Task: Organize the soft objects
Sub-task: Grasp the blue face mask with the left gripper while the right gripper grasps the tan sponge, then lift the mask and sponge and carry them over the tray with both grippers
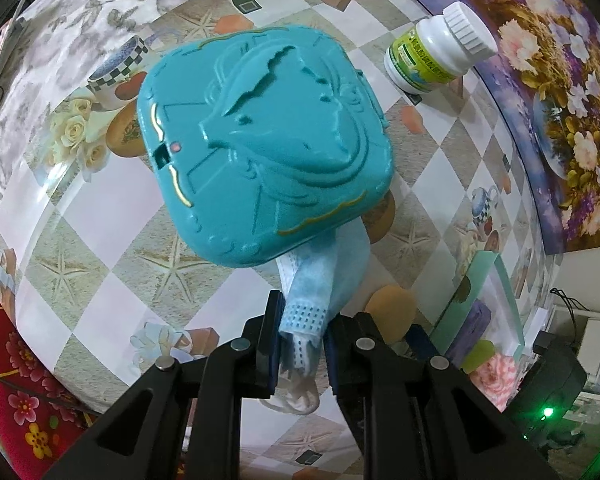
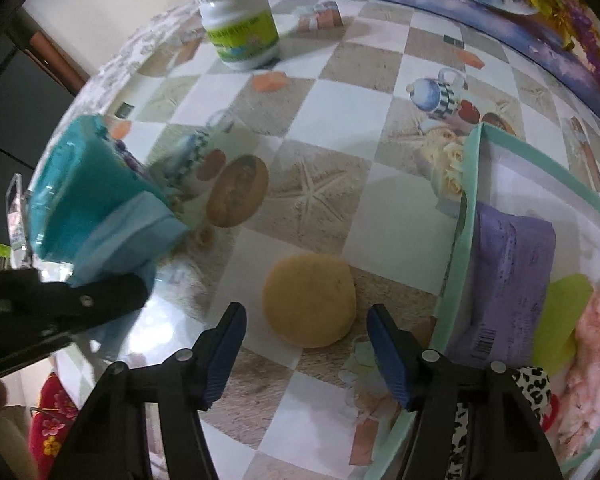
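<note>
My left tool (image 1: pixel 302 344) pinches the blue mask (image 1: pixel 314 288), whose far end is stuck under the teal box (image 1: pixel 260 140) at 12 o'clock. I should pull slowly. My right tool (image 2: pixel 304 344) is open around the yellow sponge (image 2: pixel 309 300); the bin (image 2: pixel 466 216) waits at 3 o'clock.

Teal embossed case (image 1: pixel 260 148) with gold trim ahead of the left gripper, pale blue face mask (image 1: pixel 312 300) between its blue pads, tan round sponge (image 2: pixel 310 300) before the right gripper, beige-and-white checkered tablecloth (image 2: pixel 332 184), mint-rimmed bin (image 2: pixel 466 216) with purple pack (image 2: pixel 508 272), white bottle (image 2: pixel 236 24) with green label.
</note>
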The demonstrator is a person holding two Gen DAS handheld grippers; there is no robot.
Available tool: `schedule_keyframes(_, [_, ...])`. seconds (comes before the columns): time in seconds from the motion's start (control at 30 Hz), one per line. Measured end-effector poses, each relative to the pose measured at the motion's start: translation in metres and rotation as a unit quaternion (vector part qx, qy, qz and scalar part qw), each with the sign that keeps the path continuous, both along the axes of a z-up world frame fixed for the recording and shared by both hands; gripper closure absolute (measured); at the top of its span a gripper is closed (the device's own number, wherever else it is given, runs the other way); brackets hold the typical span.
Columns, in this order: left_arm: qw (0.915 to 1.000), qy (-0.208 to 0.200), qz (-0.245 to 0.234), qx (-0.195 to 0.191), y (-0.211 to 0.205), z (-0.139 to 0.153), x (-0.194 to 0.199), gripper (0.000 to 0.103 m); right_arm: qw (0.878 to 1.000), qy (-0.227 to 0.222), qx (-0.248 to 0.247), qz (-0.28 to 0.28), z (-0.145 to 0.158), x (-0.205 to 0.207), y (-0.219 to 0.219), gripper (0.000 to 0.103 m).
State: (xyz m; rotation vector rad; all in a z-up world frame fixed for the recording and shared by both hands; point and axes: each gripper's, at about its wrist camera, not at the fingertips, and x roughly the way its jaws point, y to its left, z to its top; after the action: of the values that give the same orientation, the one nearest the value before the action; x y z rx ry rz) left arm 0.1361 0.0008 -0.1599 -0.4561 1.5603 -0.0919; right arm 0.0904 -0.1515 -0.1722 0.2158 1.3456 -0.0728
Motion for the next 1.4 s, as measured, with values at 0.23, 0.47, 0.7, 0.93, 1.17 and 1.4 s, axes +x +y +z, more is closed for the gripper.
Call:
schedule_keyframes(0.23, [1.0000,0.006,0.002,-0.001,-0.005,-0.004,0.006,0.084,0.999,0.003,-0.041,0.024,-0.002,0.004,0.012,0.038])
schedule_keyframes(0.47, [1.0000,0.007,0.001,-0.003,-0.005,-0.004,0.008,0.084,0.999,-0.003,-0.040,0.010,0.001,0.006,0.005,0.051])
schedule_keyframes(0.7, [1.0000,0.008,0.001,-0.004,-0.010,-0.004,0.012,0.084,0.999,-0.002,-0.041,0.012,-0.002,0.005,0.007,0.051])
schedule_keyframes(0.93, [0.9999,0.000,-0.006,-0.010,-0.015,0.000,0.011,0.084,1.000,-0.025,0.001,-0.019,0.018,0.003,-0.007,0.051])
schedule_keyframes(1.17, [0.9995,-0.013,-0.013,-0.025,-0.016,0.012,0.008,0.084,0.996,-0.072,-0.001,-0.045,0.055,-0.005,-0.023,0.051])
schedule_keyframes(1.4, [0.9971,-0.053,-0.040,-0.037,-0.018,0.040,0.002,0.084,0.988,-0.129,-0.020,-0.080,0.100,-0.019,-0.037,0.051])
